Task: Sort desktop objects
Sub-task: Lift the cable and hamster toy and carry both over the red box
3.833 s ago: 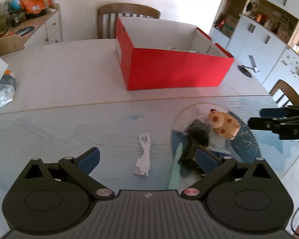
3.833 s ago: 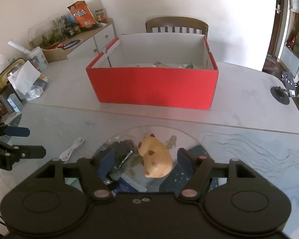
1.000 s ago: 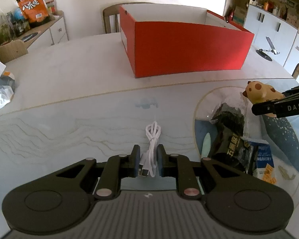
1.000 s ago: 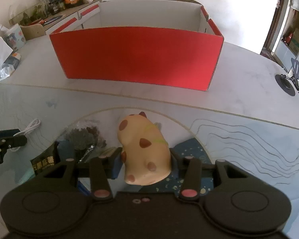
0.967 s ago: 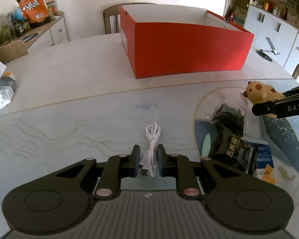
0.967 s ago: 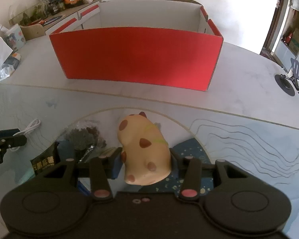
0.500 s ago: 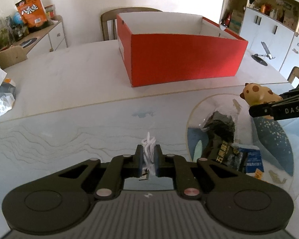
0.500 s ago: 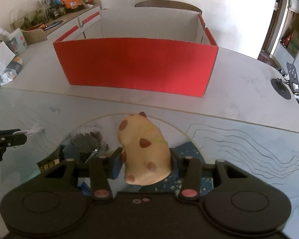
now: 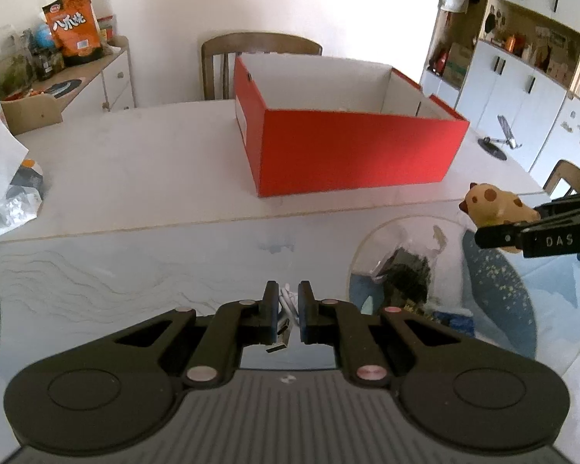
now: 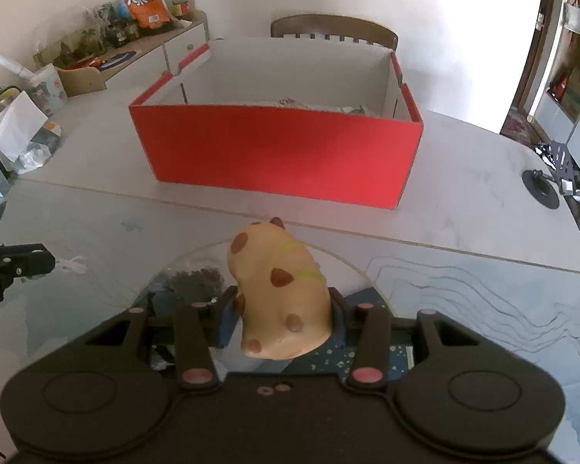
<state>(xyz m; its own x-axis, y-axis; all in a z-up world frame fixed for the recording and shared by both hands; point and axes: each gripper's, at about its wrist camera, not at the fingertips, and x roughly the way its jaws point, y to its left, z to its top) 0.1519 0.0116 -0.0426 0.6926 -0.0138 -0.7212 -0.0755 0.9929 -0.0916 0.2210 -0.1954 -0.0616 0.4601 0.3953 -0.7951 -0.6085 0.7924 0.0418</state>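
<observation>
My left gripper point(image 9: 288, 297) is shut on a coiled white USB cable point(image 9: 286, 305) and holds it above the glass table top. My right gripper point(image 10: 283, 301) is shut on a tan spotted animal toy point(image 10: 278, 290) and holds it lifted; the toy also shows in the left wrist view point(image 9: 495, 205). An open red box point(image 9: 348, 147) stands ahead on the white table; in the right wrist view the red box point(image 10: 282, 158) holds a few items. Dark snack packets point(image 9: 406, 274) lie on the round blue mat.
A wooden chair point(image 9: 259, 50) stands behind the box. A sideboard point(image 9: 65, 89) with an orange snack bag is at the back left. Crumpled paper and bags point(image 9: 7, 185) lie at the table's left edge. A phone stand point(image 9: 498, 143) sits at the right.
Both grippers have risen: the cable has left the table in my left gripper, and the toy is higher in my right. The box interior shows more.
</observation>
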